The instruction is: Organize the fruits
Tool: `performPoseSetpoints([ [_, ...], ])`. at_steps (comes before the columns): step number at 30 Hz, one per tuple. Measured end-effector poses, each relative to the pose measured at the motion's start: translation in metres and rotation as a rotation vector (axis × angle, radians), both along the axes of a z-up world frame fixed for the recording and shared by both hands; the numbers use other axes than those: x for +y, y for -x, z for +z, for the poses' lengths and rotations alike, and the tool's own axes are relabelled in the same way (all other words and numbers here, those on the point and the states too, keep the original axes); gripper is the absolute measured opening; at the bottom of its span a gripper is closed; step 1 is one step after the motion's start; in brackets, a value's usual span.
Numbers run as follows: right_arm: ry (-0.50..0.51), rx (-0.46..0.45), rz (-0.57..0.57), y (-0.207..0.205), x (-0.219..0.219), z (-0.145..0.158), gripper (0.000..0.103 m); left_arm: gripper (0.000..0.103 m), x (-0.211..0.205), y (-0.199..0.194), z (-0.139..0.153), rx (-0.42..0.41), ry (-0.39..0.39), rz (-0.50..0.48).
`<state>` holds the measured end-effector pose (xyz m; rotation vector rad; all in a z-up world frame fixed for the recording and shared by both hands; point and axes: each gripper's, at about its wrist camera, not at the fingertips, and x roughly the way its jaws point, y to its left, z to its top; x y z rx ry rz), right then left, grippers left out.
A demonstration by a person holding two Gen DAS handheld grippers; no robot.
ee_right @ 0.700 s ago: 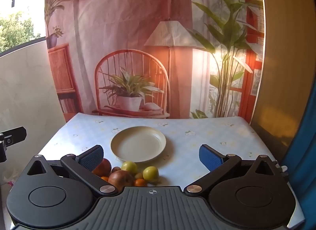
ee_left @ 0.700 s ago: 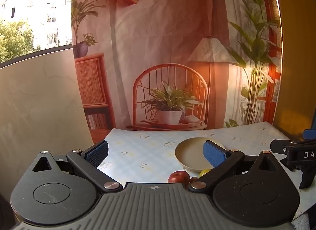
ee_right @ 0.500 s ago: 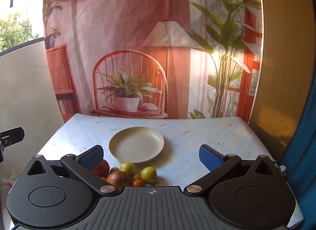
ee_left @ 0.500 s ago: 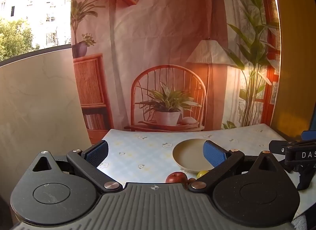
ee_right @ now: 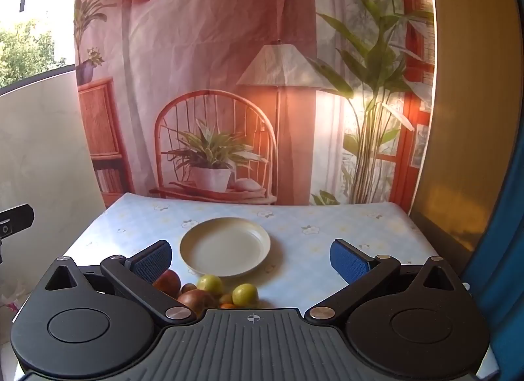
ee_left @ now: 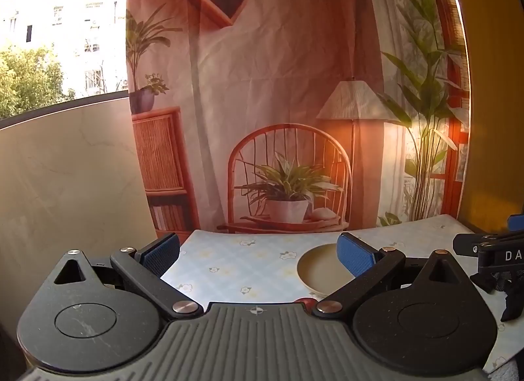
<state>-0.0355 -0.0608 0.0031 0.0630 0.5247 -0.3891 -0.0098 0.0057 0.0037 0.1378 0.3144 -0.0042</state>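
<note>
Both grippers, left [ee_left: 257,248] and right [ee_right: 250,255], gape wide, hold nothing. Plate [ee_right: 225,246] bare. Fruits [ee_right: 209,292] heaped just before plate, maybe seven, partly hidden. Nothing sorted yet; all left.

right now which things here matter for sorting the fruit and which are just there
For the job:
- plate, empty
- fruit pile in front of it
- left gripper, right gripper, both open

Just there:
- printed backdrop
- flowered tablecloth

Warm sunlight, blown-out window, fisheye warping
</note>
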Motion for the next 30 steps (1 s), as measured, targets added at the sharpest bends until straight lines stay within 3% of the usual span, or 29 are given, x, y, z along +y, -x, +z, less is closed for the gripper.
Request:
performPoseSetpoints([
  [30,0.014,-0.021,-0.001,0.0035,0.0067,0.0044,0.103,0.103,0.0035,0.0047,-0.0003,-0.019,0.009,0.011],
])
